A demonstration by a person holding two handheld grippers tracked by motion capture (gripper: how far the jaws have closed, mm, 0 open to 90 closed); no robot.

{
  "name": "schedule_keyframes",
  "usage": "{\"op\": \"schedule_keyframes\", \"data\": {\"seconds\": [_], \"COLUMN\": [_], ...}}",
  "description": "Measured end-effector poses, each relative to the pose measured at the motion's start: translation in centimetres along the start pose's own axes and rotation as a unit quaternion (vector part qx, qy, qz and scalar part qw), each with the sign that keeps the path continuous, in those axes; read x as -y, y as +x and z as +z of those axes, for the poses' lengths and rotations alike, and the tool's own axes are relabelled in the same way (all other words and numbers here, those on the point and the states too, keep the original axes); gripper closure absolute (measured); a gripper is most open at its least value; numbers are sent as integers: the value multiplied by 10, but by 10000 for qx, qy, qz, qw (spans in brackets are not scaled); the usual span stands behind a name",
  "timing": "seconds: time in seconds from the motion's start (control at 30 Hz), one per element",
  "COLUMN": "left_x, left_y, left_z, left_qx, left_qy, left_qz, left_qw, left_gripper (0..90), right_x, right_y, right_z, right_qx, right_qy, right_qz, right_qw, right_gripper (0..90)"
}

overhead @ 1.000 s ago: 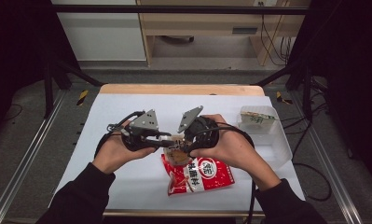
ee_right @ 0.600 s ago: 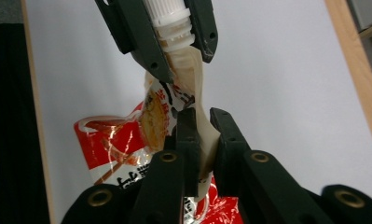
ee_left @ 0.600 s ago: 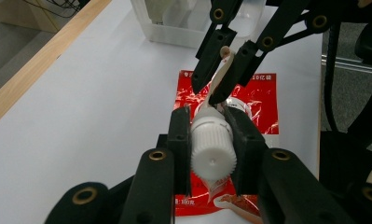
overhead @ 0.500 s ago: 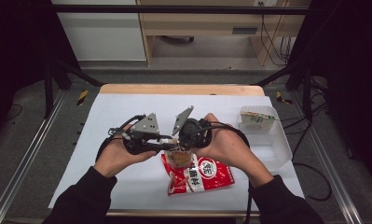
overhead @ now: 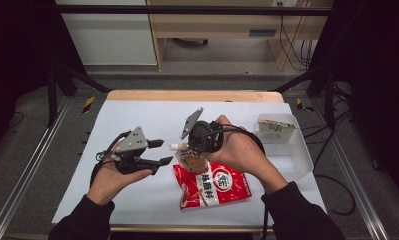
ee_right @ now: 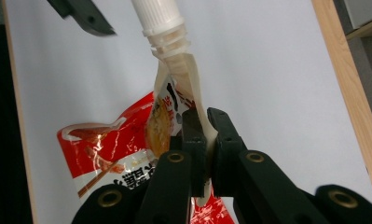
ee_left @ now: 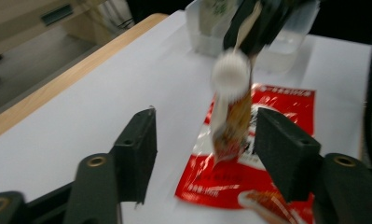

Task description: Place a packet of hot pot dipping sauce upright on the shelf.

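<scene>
Drawn back from the white screw cap [overhead: 173,146] since half a second ago, toward the left edge of the high view, and lower: left hand-held gripper [overhead: 159,152], jaws just opened, now standing apart with nothing between them. Seen along those jaws in the left gripper view, cap [ee_left: 230,79] and spout neck just ahead, blurred, untouched.

Kept in place: right hand-held gripper [overhead: 189,150], jaws together and clamped on the upper corner of the red printed plastic spout pouch [overhead: 209,185], just below the spout. In the right gripper view, black pads [ee_right: 195,135] pinching the pouch's pale sealed edge [ee_right: 200,100], spout [ee_right: 158,16] pointing away. Pouch top lifted, lower part lying on the white worktop [overhead: 152,115] near its front edge. Beyond the right hand, a clear plastic tub [overhead: 287,150] holding a small packet.
</scene>
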State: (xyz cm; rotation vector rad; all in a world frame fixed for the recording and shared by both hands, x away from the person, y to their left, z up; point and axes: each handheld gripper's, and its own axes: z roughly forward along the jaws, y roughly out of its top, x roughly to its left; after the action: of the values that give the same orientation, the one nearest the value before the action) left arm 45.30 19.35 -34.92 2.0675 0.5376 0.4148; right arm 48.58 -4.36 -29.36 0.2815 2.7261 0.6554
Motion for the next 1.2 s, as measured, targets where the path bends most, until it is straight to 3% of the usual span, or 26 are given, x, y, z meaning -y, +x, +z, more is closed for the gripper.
{"op": "schedule_keyframes", "data": {"seconds": [0.2,0.3,0.43,0.57,0.67,0.83,1.1,1.2], "left_x": [45,60,71,85,100,108,114,116], "left_y": [7,9,17,26,34,37,39,42], "left_z": [-1,1,3,0,-1,-1,-2,-4], "left_qx": [-255,-423,-732,-925,-1021,-1274,-1100,-1127], "left_qy": [152,249,529,470,240,379,425,442], "left_qz": [-376,-425,-336,-479,-881,-1004,-1020,-1019], "left_qw": [9988,9979,9953,9935,9906,9860,9878,9874], "left_gripper": [291,238,198,119,67,67,67,66], "right_x": [1,3,8,12,16,26,47,59], "right_y": [-8,-13,-19,-23,-26,-30,-33,-34], "right_z": [0,-2,-6,-12,-23,-43,-79,-91], "right_qx": [72,139,155,248,340,575,929,1058], "right_qy": [-53,-109,-131,-164,-226,-302,-256,-252], "right_qz": [23,-11,155,157,160,211,252,293], "right_qw": [10000,9998,9997,9994,9990,9977,9950,9936], "right_gripper": [866,866,866,866,867,866,866,866]}}
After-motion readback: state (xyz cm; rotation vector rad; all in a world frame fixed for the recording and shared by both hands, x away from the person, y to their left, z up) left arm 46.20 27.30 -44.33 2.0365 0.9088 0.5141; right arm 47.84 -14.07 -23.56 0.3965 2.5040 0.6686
